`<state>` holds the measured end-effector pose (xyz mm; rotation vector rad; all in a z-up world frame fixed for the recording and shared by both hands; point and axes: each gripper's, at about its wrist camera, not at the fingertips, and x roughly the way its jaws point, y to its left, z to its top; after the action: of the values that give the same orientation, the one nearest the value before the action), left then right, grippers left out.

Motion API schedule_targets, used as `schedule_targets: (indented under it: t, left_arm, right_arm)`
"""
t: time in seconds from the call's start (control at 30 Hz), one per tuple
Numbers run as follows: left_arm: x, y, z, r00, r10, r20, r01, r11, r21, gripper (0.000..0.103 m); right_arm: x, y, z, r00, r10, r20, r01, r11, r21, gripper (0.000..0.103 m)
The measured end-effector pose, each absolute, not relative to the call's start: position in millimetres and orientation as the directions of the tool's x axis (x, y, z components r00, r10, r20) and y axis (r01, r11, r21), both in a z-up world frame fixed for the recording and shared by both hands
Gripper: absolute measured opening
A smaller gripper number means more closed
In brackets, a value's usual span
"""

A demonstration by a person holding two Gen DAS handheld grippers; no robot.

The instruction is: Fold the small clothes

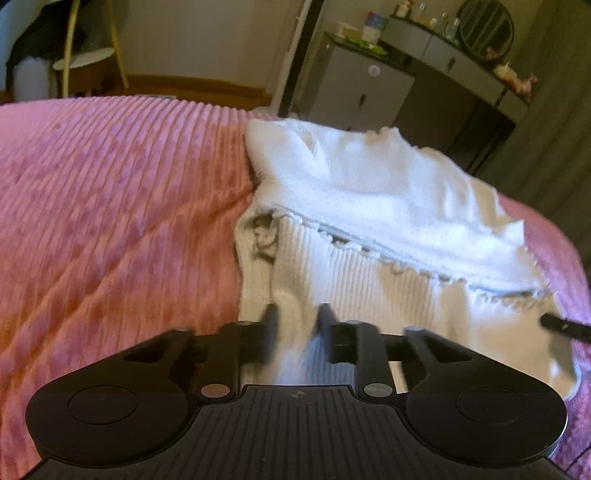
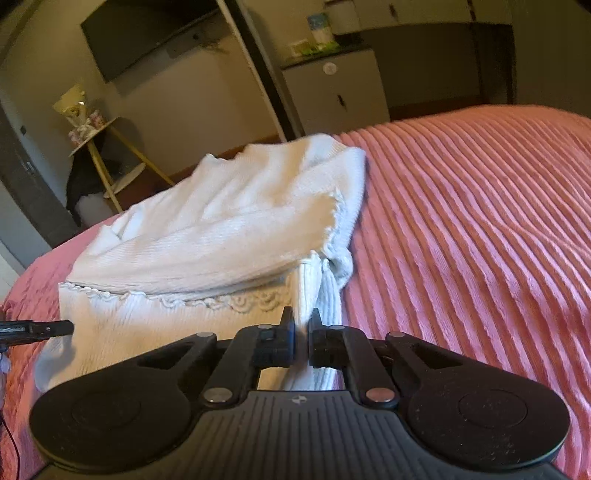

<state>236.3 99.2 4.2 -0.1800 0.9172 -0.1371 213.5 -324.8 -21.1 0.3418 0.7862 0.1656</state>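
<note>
A small white ribbed knit garment point(image 1: 369, 221) with a scalloped lace hem lies on the pink bedspread point(image 1: 110, 221), its far part folded over the near part. My left gripper point(image 1: 297, 314) holds the near left edge, with a fold of cloth between the fingers, which stand somewhat apart and are blurred. In the right wrist view the same garment point(image 2: 221, 229) lies left of centre. My right gripper point(image 2: 302, 319) is shut on its near right edge. The other gripper's fingertip shows at the edge of each view: in the left wrist view point(image 1: 565, 326) and in the right wrist view point(image 2: 37, 328).
The ribbed pink bedspread point(image 2: 480, 240) spreads wide beside the garment. Beyond the bed stand a grey cabinet point(image 1: 362, 92), a dresser with a round mirror point(image 1: 484, 29), and a wooden stand with a white shelf point(image 1: 81, 61). A wall television point(image 2: 147, 33) hangs behind.
</note>
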Motion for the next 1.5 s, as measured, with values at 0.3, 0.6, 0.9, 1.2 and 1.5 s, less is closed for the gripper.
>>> schedule_targets:
  t: [0.3,0.6,0.9,1.2,1.5]
  left_arm:
    - [222,108,25,0.656,-0.326,-0.681,0.088,0.929,-0.360,0.014]
    - [243,95,3,0.583,-0.336,-0.739,0.099,0.933,-0.346,0.035]
    - [249,84,2,0.577,-0.311,-0.755,0.095,0.944,-0.316,0.014]
    - [209,82,66,0.695,-0.318,-0.645,0.191,0.946,-0.260,0.013]
    - [239,73,117,0.782,-0.277,-0.559,0.201,0.960,-0.194,0.013]
  right_arm:
    - [200,-330,-12,0.730,0.350,-0.588,-0.098,0.904,0.416,0.006]
    - [208,-332,-23,0.690,0.338,-0.640,-0.069,0.911,0.406,0.008]
    - [214,-325,-21,0.689,0.296,-0.662,-0.085,0.940,0.332,0.006]
    - [185,-330,19,0.757,0.324,-0.567,-0.171,0.936,0.307,0.006]
    - [217,-318,62,0.846,0.266,-0.463,-0.201,0.962,0.185,0.006]
